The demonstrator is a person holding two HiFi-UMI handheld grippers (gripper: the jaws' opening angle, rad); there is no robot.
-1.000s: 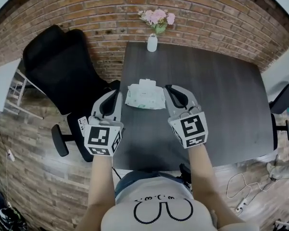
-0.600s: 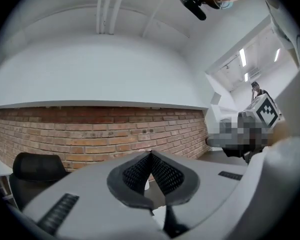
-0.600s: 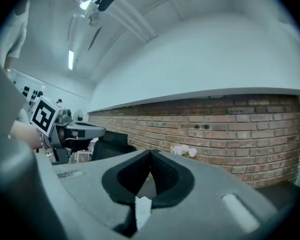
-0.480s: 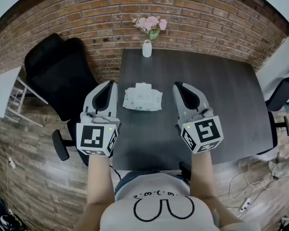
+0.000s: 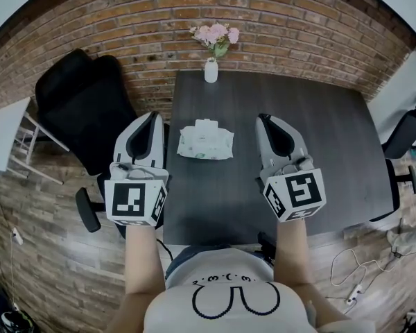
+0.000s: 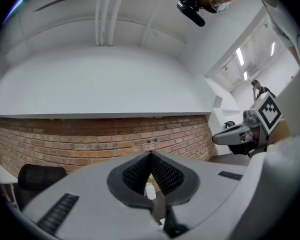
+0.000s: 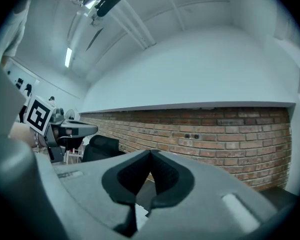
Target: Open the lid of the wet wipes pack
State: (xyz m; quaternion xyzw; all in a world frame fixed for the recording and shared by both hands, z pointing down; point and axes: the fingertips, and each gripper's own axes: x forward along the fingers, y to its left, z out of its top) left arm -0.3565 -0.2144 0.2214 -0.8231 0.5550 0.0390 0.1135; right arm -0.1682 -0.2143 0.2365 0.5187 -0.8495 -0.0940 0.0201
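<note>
Jaws level: L gripper (image 5: 153,116), R gripper (image 5: 265,119)

surface: dark table (image 5: 319,151) | centre-left: wet wipes pack (image 5: 205,143) | far edge: white flower vase (image 5: 211,70)

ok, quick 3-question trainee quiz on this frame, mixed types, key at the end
1. True or false: the wet wipes pack lies on the table, between the left gripper and the right gripper in the head view, touched by neither.
2. What stands at the table's far edge? A) a mug B) a vase of pink flowers C) a lamp
3. Fill in: both grippers' jaws are ____ and hold nothing.
Key: 1 true; 2 B; 3 shut.
</note>
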